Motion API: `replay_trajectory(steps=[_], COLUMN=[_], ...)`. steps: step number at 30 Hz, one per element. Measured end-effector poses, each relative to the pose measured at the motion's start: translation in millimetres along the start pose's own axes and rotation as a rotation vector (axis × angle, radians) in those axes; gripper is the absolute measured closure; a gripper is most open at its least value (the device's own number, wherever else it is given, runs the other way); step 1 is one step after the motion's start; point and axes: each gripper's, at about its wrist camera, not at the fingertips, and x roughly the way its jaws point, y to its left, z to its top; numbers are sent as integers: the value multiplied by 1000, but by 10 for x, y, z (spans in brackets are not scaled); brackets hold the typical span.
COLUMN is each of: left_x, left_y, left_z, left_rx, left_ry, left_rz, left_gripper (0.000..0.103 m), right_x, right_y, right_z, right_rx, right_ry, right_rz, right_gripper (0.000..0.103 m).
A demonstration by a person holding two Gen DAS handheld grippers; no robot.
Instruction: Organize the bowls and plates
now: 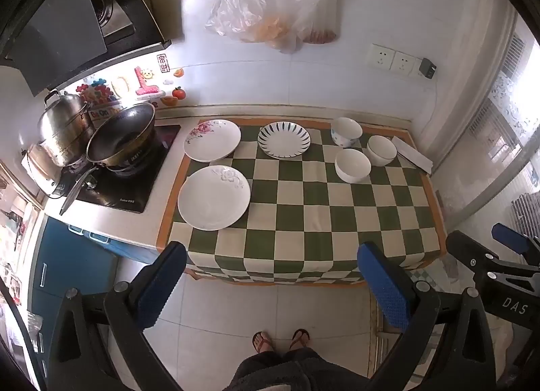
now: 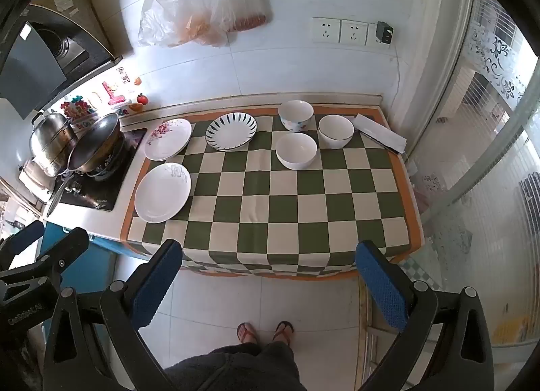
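Observation:
Three plates lie on the green checked cloth (image 1: pixel 303 215): a white embossed plate (image 1: pixel 213 197) at the near left, a pink-flowered plate (image 1: pixel 212 140) behind it, and a blue-striped plate (image 1: pixel 284 139) in the middle. Three white bowls stand at the back right: a patterned bowl (image 1: pixel 346 131), a dark-rimmed bowl (image 1: pixel 381 150) and a plain bowl (image 1: pixel 352 165). The same plates (image 2: pixel 163 193) and bowls (image 2: pixel 296 150) show in the right wrist view. My left gripper (image 1: pixel 270 286) and right gripper (image 2: pixel 266 284) hang open in front of the counter's near edge, high above the floor, holding nothing.
A wok (image 1: pixel 121 136) and a steel pot (image 1: pixel 64 124) sit on the stove (image 1: pixel 128 188) left of the cloth. A folded white paper (image 1: pixel 412 154) lies at the back right corner. Plastic bags (image 1: pixel 280 2) hang on the wall. A person's feet in sandals (image 1: pixel 280 340) stand below.

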Motion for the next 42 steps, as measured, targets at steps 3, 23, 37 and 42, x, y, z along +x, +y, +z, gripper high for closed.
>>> replay_trajectory(steps=[3, 23, 37, 42], left_x=[5, 7, 4, 3], left_y=[-14, 29, 72, 77], left_z=[7, 21, -16, -19], left_rx=[6, -4, -6, -4], left_ry=[4, -1, -4, -6], left_rz=[4, -5, -6, -8], left_gripper=[0, 0, 0, 0], right_x=[8, 13, 5, 6], right_y=[4, 37, 54, 50], right_z=[7, 6, -2, -16], right_rx=[-2, -3, -5, -7], right_ry=[-4, -2, -4, -3], right_rz=[-2, -2, -5, -6], right_gripper=[0, 0, 0, 0])
